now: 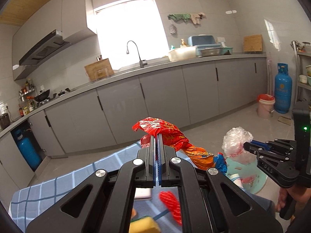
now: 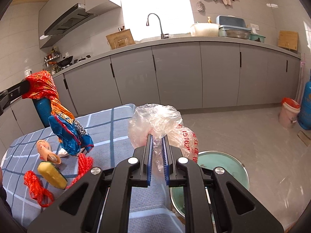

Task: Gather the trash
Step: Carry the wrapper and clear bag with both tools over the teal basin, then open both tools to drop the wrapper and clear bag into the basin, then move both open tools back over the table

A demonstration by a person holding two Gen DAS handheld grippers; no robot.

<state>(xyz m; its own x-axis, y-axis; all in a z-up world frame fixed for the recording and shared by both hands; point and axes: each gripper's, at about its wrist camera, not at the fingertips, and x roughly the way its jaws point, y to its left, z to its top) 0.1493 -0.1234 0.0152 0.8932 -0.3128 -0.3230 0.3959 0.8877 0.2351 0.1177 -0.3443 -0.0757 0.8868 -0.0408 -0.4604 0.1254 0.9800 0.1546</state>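
Note:
My left gripper (image 1: 157,136) is shut on a red, orange and blue foil wrapper (image 1: 165,130), which hangs above the table; it also shows in the right wrist view (image 2: 58,112). My right gripper (image 2: 157,136) is shut on a crumpled clear plastic bag with red print (image 2: 161,120), held above the table's right edge near a green bin (image 2: 223,161) on the floor. In the left wrist view the bag (image 1: 236,141) and bin (image 1: 254,180) lie to the right.
On the blue checked tablecloth (image 2: 108,128) lie a red mesh net (image 2: 84,164), a red plastic bag (image 2: 37,188), a yellow sponge (image 2: 52,174) and a beige toy (image 2: 46,150). Grey kitchen cabinets (image 2: 175,73) stand behind; a blue gas cylinder (image 1: 282,89) and pink bucket (image 1: 265,105) stand at the right.

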